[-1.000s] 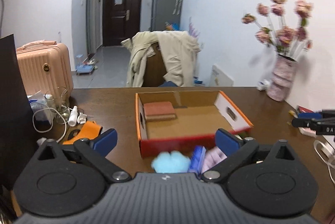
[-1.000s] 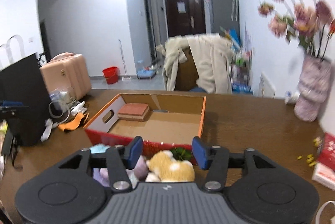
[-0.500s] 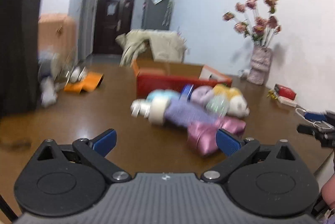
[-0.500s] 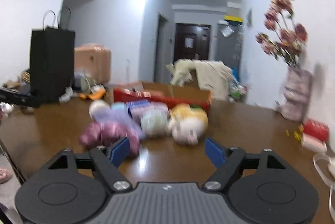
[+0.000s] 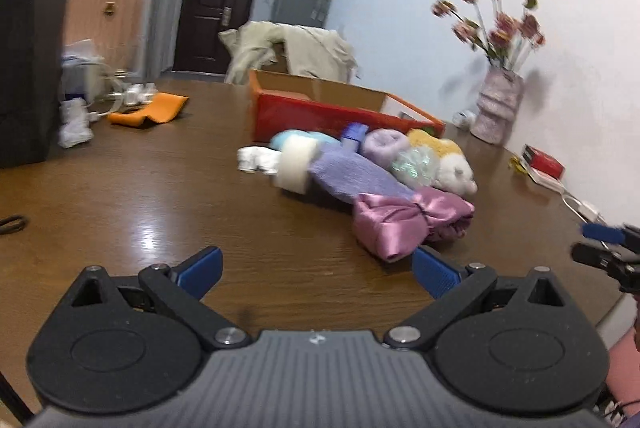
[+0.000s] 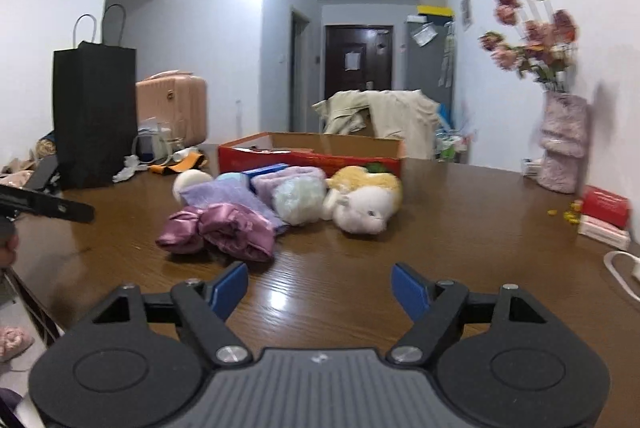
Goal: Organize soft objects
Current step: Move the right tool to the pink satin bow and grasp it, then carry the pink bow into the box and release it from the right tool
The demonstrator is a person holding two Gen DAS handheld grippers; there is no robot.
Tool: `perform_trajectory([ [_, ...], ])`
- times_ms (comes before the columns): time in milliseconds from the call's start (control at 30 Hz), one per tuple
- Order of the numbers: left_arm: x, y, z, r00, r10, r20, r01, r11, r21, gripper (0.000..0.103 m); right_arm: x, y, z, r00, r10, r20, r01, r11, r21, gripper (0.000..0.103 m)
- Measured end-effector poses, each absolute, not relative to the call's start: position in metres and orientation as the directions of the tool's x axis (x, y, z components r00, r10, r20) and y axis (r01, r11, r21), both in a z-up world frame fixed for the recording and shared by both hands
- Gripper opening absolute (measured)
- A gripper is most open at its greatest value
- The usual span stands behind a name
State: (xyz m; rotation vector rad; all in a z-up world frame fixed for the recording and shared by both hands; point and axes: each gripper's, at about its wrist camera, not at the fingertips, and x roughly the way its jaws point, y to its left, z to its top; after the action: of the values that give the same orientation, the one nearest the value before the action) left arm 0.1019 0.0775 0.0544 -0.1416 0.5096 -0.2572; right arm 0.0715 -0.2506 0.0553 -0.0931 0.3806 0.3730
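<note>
A pile of soft objects lies on the brown table in front of a red cardboard box (image 5: 320, 108) (image 6: 312, 158). Nearest is a pink satin bow (image 5: 404, 224) (image 6: 224, 228), then a lilac towel (image 5: 352, 178) (image 6: 224, 196), a white-and-yellow plush toy (image 5: 448, 164) (image 6: 364, 204), a pale green puff (image 5: 414, 164) (image 6: 298, 202), a white roll (image 5: 296, 164) and a light blue plush (image 5: 296, 138). My left gripper (image 5: 316, 268) is open and empty, just short of the bow. My right gripper (image 6: 320, 288) is open and empty, near the pile's front.
A black paper bag (image 6: 94, 112) stands at the left. An orange cloth (image 5: 150, 110) and white clutter lie beyond it. A vase of pink flowers (image 6: 562, 144) and a red box (image 6: 604, 206) stand at the right by the wall. A chair with a beige coat (image 6: 380, 116) is behind the table.
Both grippers have pulled back from the box and dropped lower, so the whole pile now shows ahead of them. Both stay open. The soft objects have not moved.
</note>
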Motion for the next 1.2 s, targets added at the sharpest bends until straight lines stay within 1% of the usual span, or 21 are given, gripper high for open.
perform_trajectory([
  [67, 0.117, 0.063, 0.055, 0.831, -0.313, -0.460, 0.251, 0.949, -0.192, 0.102, 0.089, -0.238, 0.057, 0.848, 0.350, -0.398, -0.391, 0.920, -0.022, 0.077],
  [100, 0.125, 0.057, 0.055, 0.825, -0.332, -0.457, 0.271, 0.942, -0.196, 0.099, 0.097, -0.231, 0.057, 0.844, 0.352, -0.405, -0.397, 0.917, -0.030, 0.077],
  [133, 0.135, 0.051, 0.055, 0.814, -0.349, -0.464, 0.285, 0.937, -0.203, 0.093, 0.106, -0.224, 0.058, 0.836, 0.360, -0.414, -0.412, 0.910, -0.039, 0.076],
  [167, 0.145, 0.045, 0.053, 0.799, -0.365, -0.477, 0.299, 0.930, -0.212, 0.089, 0.115, -0.218, 0.060, 0.827, 0.376, -0.417, -0.431, 0.902, -0.041, 0.073],
  [233, 0.165, 0.036, 0.046, 0.770, -0.380, -0.513, 0.305, 0.925, -0.228, 0.077, 0.132, -0.206, 0.061, 0.807, 0.402, -0.433, -0.457, 0.889, -0.026, 0.072],
  [300, 0.180, 0.031, 0.039, 0.745, -0.388, -0.542, 0.298, 0.921, -0.250, 0.073, 0.152, -0.196, 0.059, 0.777, 0.439, -0.451, -0.487, 0.874, 0.011, 0.071],
  [367, 0.189, 0.031, 0.032, 0.725, -0.416, -0.549, 0.307, 0.909, -0.283, 0.072, 0.169, -0.187, 0.054, 0.749, 0.459, -0.477, -0.504, 0.863, 0.038, 0.065],
  [400, 0.192, 0.032, 0.029, 0.717, -0.428, -0.550, 0.307, 0.902, -0.303, 0.070, 0.177, -0.184, 0.051, 0.737, 0.467, -0.489, -0.512, 0.858, 0.048, 0.063],
  [467, 0.198, 0.036, 0.028, 0.703, -0.454, -0.547, 0.301, 0.887, -0.349, 0.065, 0.192, -0.178, 0.044, 0.714, 0.485, -0.505, -0.518, 0.851, 0.085, 0.055],
  [500, 0.201, 0.037, 0.027, 0.700, -0.459, -0.547, 0.295, 0.883, -0.365, 0.059, 0.200, -0.177, 0.040, 0.701, 0.501, -0.508, -0.520, 0.846, 0.116, 0.052],
  [533, 0.204, 0.038, 0.026, 0.694, -0.468, -0.548, 0.291, 0.878, -0.381, 0.051, 0.207, -0.176, 0.037, 0.685, 0.518, -0.512, -0.524, 0.839, 0.147, 0.040],
  [567, 0.206, 0.039, 0.025, 0.689, -0.475, -0.547, 0.290, 0.873, -0.393, 0.049, 0.212, -0.176, 0.034, 0.664, 0.537, -0.520, -0.532, 0.828, 0.176, 0.026],
  [633, 0.207, 0.037, 0.025, 0.694, -0.471, -0.544, 0.285, 0.874, -0.393, 0.043, 0.217, -0.176, 0.030, 0.645, 0.561, -0.519, -0.539, 0.815, 0.212, 0.023],
  [667, 0.205, 0.037, 0.025, 0.696, -0.474, -0.539, 0.288, 0.872, -0.395, 0.041, 0.216, -0.176, 0.030, 0.644, 0.565, -0.516, -0.542, 0.813, 0.214, 0.017],
  [700, 0.202, 0.036, 0.026, 0.697, -0.475, -0.537, 0.292, 0.872, -0.393, 0.037, 0.214, -0.177, 0.030, 0.639, 0.573, -0.513, -0.545, 0.808, 0.224, 0.016],
  [833, 0.179, 0.034, 0.043, 0.690, -0.494, -0.528, 0.320, 0.863, -0.390, 0.031, 0.189, -0.178, 0.043, 0.652, 0.574, -0.495, -0.552, 0.807, 0.209, 0.013],
  [967, 0.143, 0.033, 0.093, 0.710, -0.531, -0.463, 0.403, 0.845, -0.351, 0.031, 0.150, -0.192, 0.084, 0.682, 0.602, -0.414, -0.581, 0.791, 0.192, 0.012],
  [1067, 0.123, 0.025, 0.125, 0.738, -0.533, -0.414, 0.448, 0.845, -0.290, 0.031, 0.122, -0.205, 0.117, 0.709, 0.620, -0.337, -0.604, 0.780, 0.165, 0.012],
  [1133, 0.117, 0.017, 0.137, 0.743, -0.542, -0.392, 0.466, 0.840, -0.277, 0.031, 0.114, -0.211, 0.129, 0.725, 0.615, -0.310, -0.600, 0.785, 0.152, 0.012],
  [1200, 0.126, 0.011, 0.143, 0.740, -0.546, -0.393, 0.471, 0.838, -0.277, 0.031, 0.116, -0.216, 0.137, 0.737, 0.605, -0.299, -0.591, 0.793, 0.149, 0.012],
])
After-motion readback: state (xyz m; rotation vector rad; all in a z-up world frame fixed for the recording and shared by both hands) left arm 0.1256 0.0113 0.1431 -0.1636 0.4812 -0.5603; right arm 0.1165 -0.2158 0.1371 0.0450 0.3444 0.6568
